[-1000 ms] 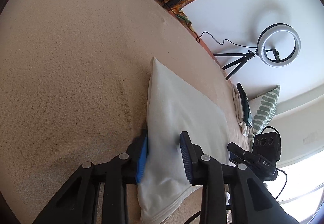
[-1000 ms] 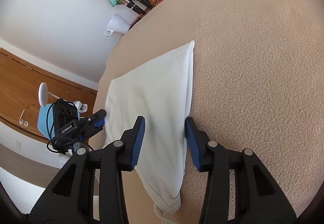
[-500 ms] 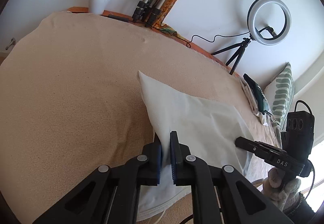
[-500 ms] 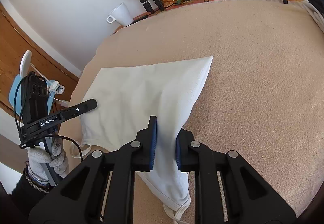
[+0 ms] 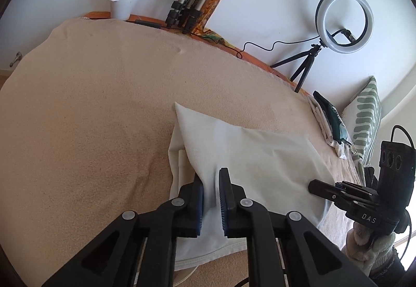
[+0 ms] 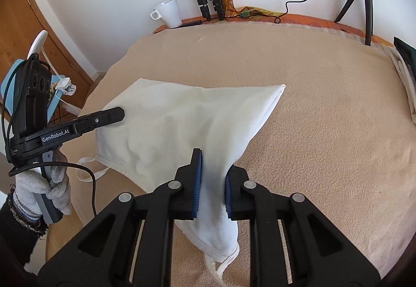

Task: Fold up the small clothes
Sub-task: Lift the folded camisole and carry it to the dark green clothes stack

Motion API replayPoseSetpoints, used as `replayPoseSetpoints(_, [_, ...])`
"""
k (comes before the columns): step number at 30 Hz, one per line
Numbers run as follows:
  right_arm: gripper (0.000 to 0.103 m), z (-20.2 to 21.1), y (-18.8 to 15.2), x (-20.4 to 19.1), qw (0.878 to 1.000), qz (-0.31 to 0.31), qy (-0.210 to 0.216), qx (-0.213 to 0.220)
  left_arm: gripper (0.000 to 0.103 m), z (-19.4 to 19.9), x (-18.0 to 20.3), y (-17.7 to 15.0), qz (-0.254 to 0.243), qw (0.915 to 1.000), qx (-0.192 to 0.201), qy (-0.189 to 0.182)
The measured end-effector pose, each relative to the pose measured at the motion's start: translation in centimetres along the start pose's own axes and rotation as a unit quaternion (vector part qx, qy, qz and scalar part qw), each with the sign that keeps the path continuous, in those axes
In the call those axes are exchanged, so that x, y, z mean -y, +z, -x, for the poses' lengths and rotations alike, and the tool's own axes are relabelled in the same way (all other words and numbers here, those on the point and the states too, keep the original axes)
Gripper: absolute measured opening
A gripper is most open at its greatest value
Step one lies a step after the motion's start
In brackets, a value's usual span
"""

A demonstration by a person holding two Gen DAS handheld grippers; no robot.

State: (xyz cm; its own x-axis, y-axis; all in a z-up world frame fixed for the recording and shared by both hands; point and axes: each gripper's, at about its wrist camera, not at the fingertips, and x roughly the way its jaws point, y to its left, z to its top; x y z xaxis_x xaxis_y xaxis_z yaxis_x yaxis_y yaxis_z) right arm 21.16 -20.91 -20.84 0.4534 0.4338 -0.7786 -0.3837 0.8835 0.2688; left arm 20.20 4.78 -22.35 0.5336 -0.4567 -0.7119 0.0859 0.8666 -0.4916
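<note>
A small white garment (image 5: 254, 154) lies on the beige blanket (image 5: 91, 118), and its near side is lifted off it. My left gripper (image 5: 211, 192) is shut on the garment's left edge. My right gripper (image 6: 212, 178) is shut on its right edge, with a bunch of cloth (image 6: 223, 232) hanging down between the pads. In the right wrist view the garment (image 6: 182, 115) stretches from the left gripper (image 6: 109, 115) across to mine. In the left wrist view the right gripper (image 5: 345, 196) shows at the garment's right side. A lower layer (image 5: 176, 157) of the cloth shows beneath the lifted fold.
A white mug (image 5: 124, 0), tripod legs (image 5: 184, 14) and a colourful cloth stand along the back edge. A ring light (image 5: 343, 20) stands on a small tripod at the back right. Folded clothes (image 5: 330, 120) and a striped pillow (image 5: 366, 118) lie at the right.
Both grippers closed on the garment's side edges and lifted it off the blanket. The views tilted up, and the mug and the wall came into sight.
</note>
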Motion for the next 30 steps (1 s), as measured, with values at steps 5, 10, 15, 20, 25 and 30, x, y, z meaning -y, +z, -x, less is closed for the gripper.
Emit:
replayPoseSetpoints(5, [0.024,-1.3,-0.8,2.9,0.998,-0.055,0.029,-0.027,0.054,-1.6,-2.2,-0.1,0.027,0.9995,-0.016,0.000])
replayPoseSetpoints(10, [0.038,-1.8,-2.1,7.1,0.983,-0.150,0.099,-0.024,0.055,-1.9,-4.0,0.3,0.071,0.9950,-0.018,-0.068])
replayPoseSetpoints(15, [0.037,-3.0,-3.6,9.6,0.956,-0.235,0.173,-0.006,0.023,-2.8,-4.2,0.7,0.095,0.9918,-0.029,-0.081])
replayPoseSetpoints(20, [0.014,-3.5,-2.7,7.6,0.969,-0.204,0.138,-0.012,0.005,-2.2,-2.8,0.5,0.080,0.9944,-0.015,-0.068])
replayPoseSetpoints(25, [0.011,-1.4,-1.6,4.4,0.992,-0.111,0.067,0.005,0.004,-0.4,-0.5,0.2,0.042,0.9978,0.011,-0.051])
replayPoseSetpoints(30, [0.011,1.1,-1.0,2.9,0.997,-0.060,0.030,0.029,0.004,0.9,1.9,0.1,0.010,0.9985,0.028,-0.046])
